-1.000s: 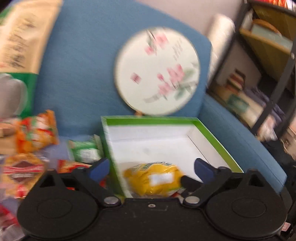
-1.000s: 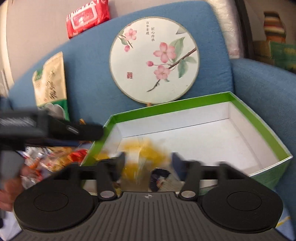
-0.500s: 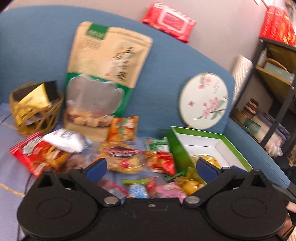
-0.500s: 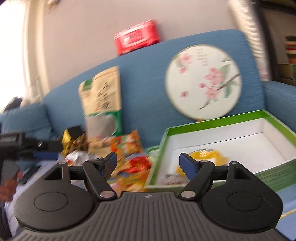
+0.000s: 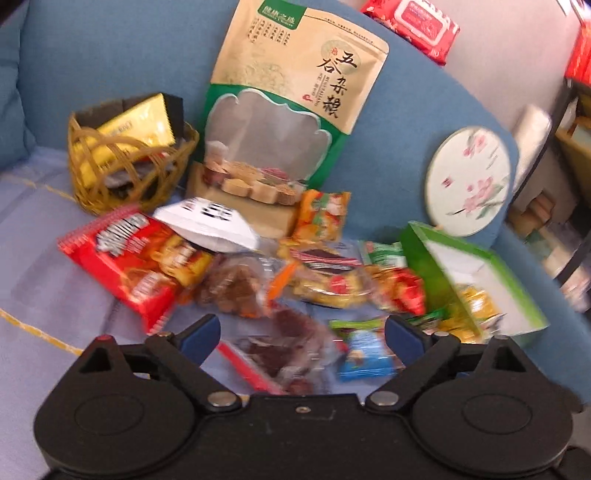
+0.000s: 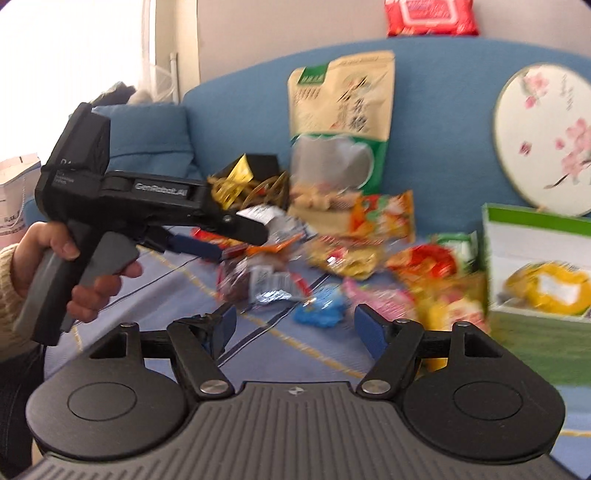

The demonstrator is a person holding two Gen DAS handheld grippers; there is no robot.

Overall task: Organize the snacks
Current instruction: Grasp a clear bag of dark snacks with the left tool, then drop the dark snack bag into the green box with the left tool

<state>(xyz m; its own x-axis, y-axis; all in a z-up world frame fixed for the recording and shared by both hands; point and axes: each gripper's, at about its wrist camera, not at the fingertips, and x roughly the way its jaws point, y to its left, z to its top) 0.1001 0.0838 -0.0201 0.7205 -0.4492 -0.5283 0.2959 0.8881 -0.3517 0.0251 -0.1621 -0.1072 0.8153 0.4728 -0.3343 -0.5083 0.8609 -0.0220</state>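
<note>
**Snack packets spread over a blue sofa, both grippers empty**

Crinkled foil and plastic snack packets (image 5: pixel 325 280) lay in a loose heap on the pale blue seat cover (image 5: pixel 44 280) of a blue fabric sofa (image 5: pixel 110 55). A glossy red bag (image 5: pixel 133 266) sprawled at the heap's left edge, with a white pouch (image 5: pixel 207 225) partly over it. A clear packet of dark brown pieces (image 5: pixel 280 343) and a small blue wrapper (image 5: pixel 365 358) sat nearest the left gripper (image 5: pixel 301 334). A tall paper-look grain pouch (image 5: pixel 291 99) with a clear window leaned upright against the backrest. Beside it stood a woven wicker basket (image 5: pixel 125 166) holding a gold sachet. A round fan (image 5: pixel 469 181) painted with pink blossoms rested against the backrest above a green-rimmed cardboard box (image 5: pixel 476 284). The box, white inside, stood to the right of the heap and held a yellow packet (image 6: pixel 546 288). A red wipes pack (image 6: pixel 428 16) sat on top of the backrest, before a plain wall. Dark shelving (image 5: pixel 569 155) stood to the right.

The left gripper hovered over the near packets, fingers spread wide, gripping nothing. In the right wrist view a bare hand (image 6: pixel 70 269) clasped its pistol grip, the tool pointing level toward the heap. The right gripper (image 6: pixel 295 328) hung over the seat near the blue wrapper, likewise spread and empty.
</note>
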